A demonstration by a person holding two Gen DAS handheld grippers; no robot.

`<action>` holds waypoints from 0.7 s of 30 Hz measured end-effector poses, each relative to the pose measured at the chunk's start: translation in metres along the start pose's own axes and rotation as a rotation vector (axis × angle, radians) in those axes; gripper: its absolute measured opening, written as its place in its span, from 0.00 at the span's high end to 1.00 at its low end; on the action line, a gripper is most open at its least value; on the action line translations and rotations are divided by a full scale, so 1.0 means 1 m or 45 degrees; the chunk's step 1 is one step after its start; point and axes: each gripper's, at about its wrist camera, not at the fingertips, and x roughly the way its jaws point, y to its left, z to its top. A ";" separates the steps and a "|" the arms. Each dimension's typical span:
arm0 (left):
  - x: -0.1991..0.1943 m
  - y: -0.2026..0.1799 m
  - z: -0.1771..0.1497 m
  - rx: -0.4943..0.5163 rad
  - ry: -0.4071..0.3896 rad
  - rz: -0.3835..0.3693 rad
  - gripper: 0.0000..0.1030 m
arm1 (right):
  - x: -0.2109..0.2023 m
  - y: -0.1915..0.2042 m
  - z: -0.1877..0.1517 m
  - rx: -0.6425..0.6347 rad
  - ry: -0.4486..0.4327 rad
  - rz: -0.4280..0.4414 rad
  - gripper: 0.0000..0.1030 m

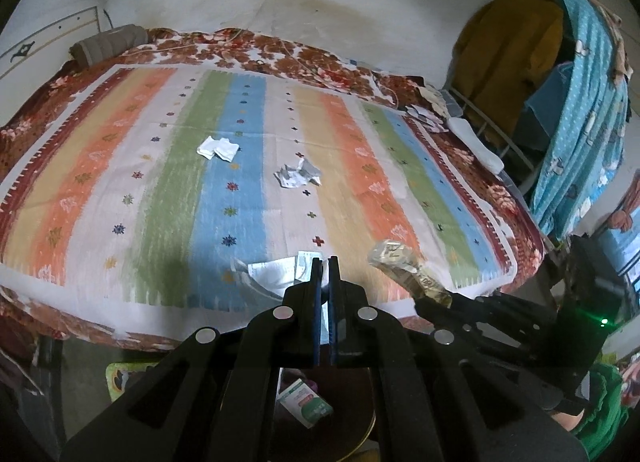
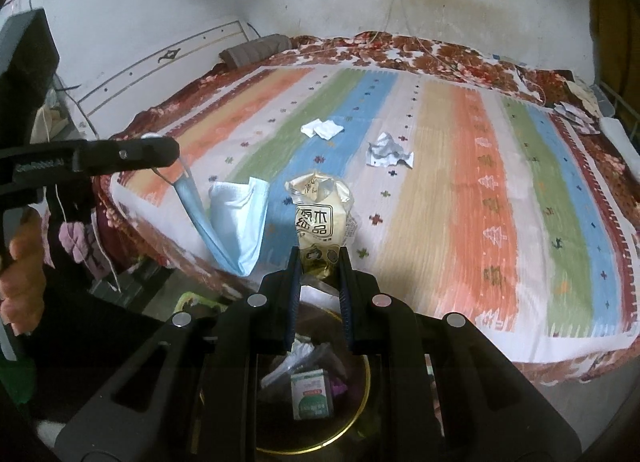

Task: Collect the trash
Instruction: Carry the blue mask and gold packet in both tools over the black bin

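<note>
The left tool [image 2: 160, 150] was clenched on a blue face mask [image 2: 236, 218] that dangled left of the bin [image 2: 360, 422]. The right tool [image 2: 320, 262] pinched a snack wrapper [image 2: 322, 218] above the bin. The limp mask risked catching on the bed [image 2: 520, 222] and missing. Tissues [image 2: 322, 128] and crumpled paper [image 2: 388, 150] lay beyond.

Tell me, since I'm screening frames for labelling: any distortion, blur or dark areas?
Left wrist view: fisheye bows the bed; the left claw casts a shadow there. Right wrist view: same bowing; the snack wrapper text is sharp; the bin below is dim.
</note>
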 end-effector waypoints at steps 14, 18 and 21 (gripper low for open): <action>0.004 -0.014 -0.045 0.047 0.101 0.001 0.98 | 0.004 0.009 -0.047 0.042 0.143 0.005 0.84; 0.009 -0.016 -0.057 0.044 0.138 0.023 0.98 | 0.007 0.015 -0.061 0.041 0.188 0.007 0.84; 0.014 -0.015 -0.066 0.033 0.176 0.043 0.98 | 0.011 0.016 -0.068 0.047 0.225 0.003 0.84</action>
